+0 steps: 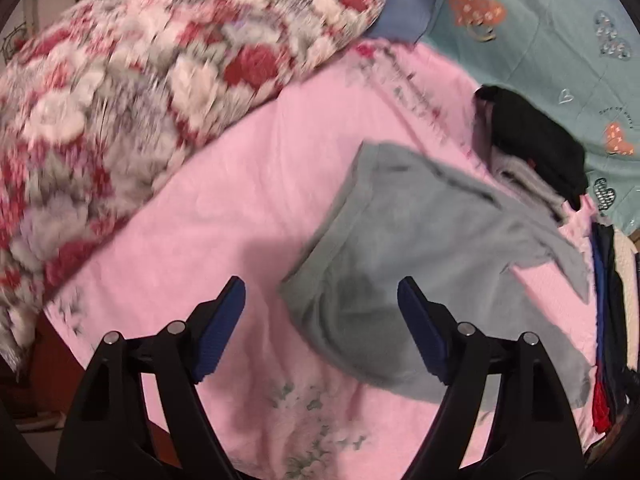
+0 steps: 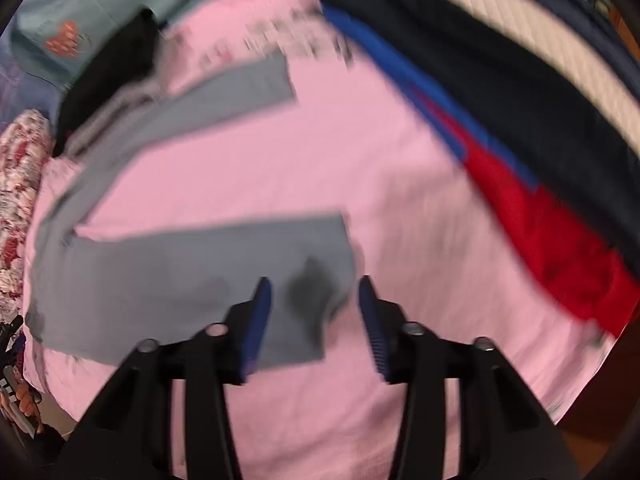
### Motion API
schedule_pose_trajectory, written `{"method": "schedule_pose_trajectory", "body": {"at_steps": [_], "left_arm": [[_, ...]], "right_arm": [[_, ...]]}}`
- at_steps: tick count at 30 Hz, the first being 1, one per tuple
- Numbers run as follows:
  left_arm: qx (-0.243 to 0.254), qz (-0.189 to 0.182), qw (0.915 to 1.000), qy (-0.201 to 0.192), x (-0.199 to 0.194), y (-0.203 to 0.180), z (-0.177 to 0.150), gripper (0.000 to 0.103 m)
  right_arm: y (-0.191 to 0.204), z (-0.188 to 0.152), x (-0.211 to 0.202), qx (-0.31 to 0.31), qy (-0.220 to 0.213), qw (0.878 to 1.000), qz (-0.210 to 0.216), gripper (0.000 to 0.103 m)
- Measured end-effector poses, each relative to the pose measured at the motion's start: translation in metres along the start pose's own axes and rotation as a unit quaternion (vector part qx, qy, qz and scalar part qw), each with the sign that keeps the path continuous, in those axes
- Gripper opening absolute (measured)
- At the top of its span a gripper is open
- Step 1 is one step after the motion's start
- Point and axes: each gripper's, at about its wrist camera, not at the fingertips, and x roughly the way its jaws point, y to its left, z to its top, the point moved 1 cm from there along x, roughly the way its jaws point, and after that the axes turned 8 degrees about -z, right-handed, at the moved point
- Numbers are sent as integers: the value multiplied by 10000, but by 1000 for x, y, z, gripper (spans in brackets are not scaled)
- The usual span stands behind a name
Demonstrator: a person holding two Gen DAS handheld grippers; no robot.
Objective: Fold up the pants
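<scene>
Blue-padded fingers of the left gripper (image 1: 321, 330) are standing wide apart over the pink sheet (image 1: 248, 208), nothing between them; the right gripper (image 2: 315, 326) is likewise hanging released, its pads clear of the cloth below. Grey pants (image 2: 192, 280) are lying flat on that sheet, one leg stretching just under the right gripper, the other angling away toward a black garment (image 2: 116, 64). Seen from the left wrist, the pants (image 1: 404, 248) are looking partly doubled over, though blur is making the folds hard to read. Beside the sheet, a floral quilt (image 1: 132, 92) is bulging, and dark, blue and red clothes (image 2: 520, 148) are lying along the opposite edge.
</scene>
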Motion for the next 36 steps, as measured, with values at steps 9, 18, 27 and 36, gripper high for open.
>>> {"method": "schedule_pose_trajectory", "body": {"at_steps": [9, 18, 27, 36], "left_arm": [[524, -701, 9914, 975, 114, -56, 60, 81], [780, -196, 9883, 1294, 166, -63, 50, 62], [893, -34, 9867, 1356, 160, -57, 54, 59], [1475, 292, 9777, 1465, 167, -73, 50, 66]], "right_arm": [[39, 144, 71, -342, 91, 9981, 502, 82], [42, 164, 143, -396, 533, 9974, 272, 50], [11, 172, 114, 138, -4, 9997, 190, 7], [7, 153, 139, -145, 433, 9985, -292, 10]]}}
